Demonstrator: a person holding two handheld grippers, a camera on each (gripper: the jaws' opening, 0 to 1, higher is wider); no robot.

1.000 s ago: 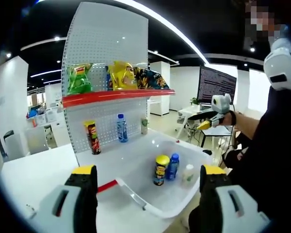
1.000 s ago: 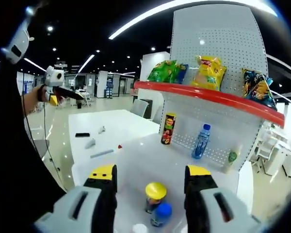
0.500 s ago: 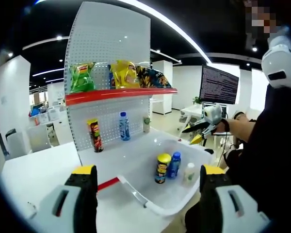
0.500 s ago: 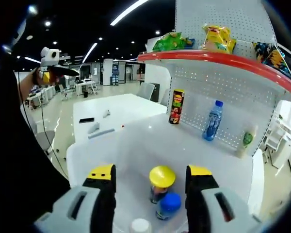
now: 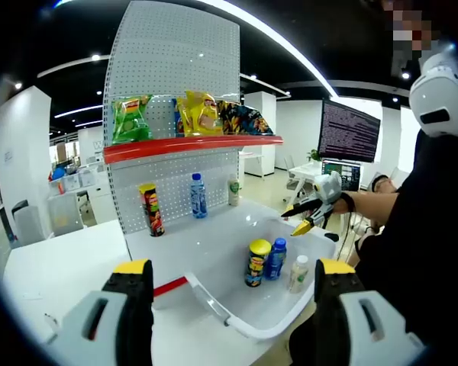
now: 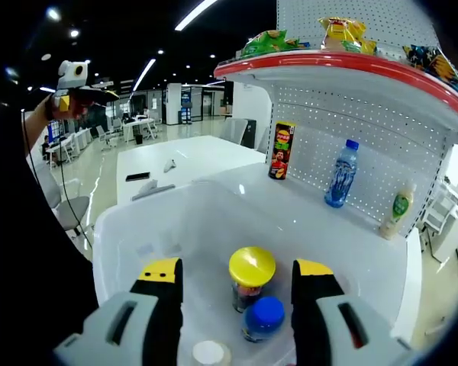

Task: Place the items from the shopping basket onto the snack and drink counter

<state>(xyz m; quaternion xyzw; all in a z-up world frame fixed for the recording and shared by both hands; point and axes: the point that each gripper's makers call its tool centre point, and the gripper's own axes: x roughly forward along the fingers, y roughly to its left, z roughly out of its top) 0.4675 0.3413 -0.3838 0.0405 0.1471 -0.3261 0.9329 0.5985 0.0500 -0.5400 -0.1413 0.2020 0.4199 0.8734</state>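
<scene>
Your left gripper (image 5: 227, 278) hangs back, jaws apart and empty, off the near corner of the shopping basket (image 5: 248, 329). Your right gripper (image 6: 233, 276) is the nearer one: jaws apart and empty, poised over the basket's near wall. The yellow-lidded can (image 6: 251, 277) stands upright straight ahead between its jaws, the blue-capped bottle (image 6: 262, 318) just beside it, a white-capped bottle (image 6: 209, 354) at the near wall. The counter (image 6: 320, 221) lies beyond the far wall.
</scene>
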